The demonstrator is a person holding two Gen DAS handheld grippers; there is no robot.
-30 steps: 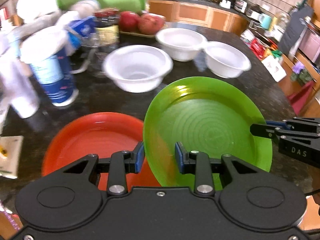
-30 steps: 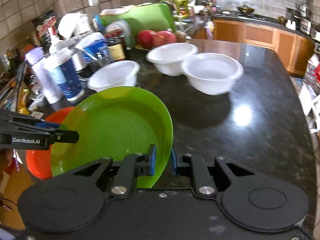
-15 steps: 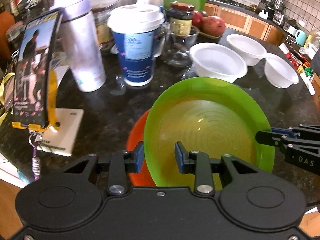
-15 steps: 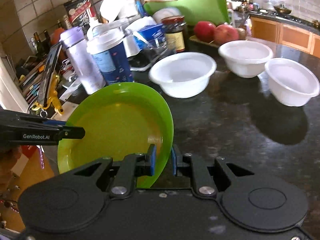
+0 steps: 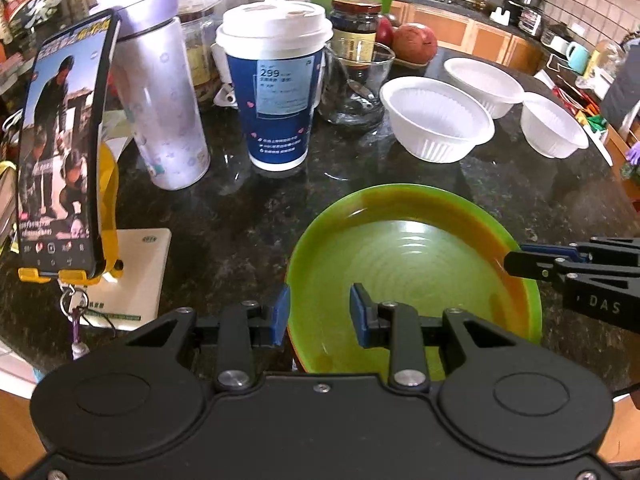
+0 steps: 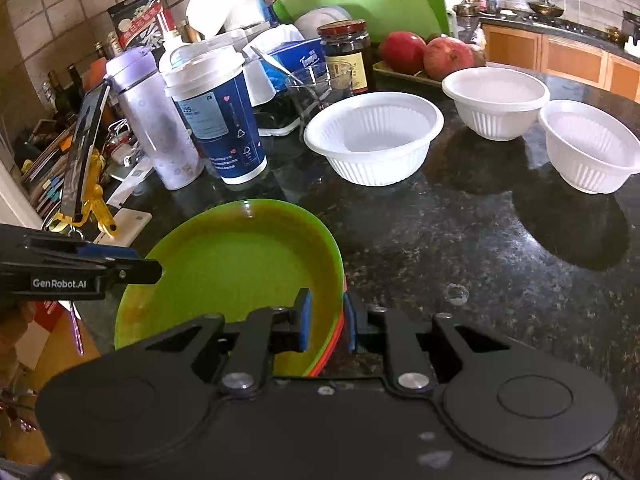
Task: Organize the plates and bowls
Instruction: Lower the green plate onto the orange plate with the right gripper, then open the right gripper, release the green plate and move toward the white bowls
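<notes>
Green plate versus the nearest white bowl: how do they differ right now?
The green plate is shallow, smooth and wide; the nearest white bowl is deep with ribbed walls. The plate lies on an orange plate; the bowl stands alone on the dark counter. Hand-held grippers straddle the plate's rim; nothing touches the bowl. Both sit upright and empty.

Bare dark counter (image 6: 460, 248) lies open right of the green plate (image 6: 240, 264) and between it and three white bowls (image 6: 376, 136). Far left, a blue cup (image 5: 276, 92), purple bottle (image 5: 160, 92) and propped phone (image 5: 60, 152) crowd the way.
</notes>
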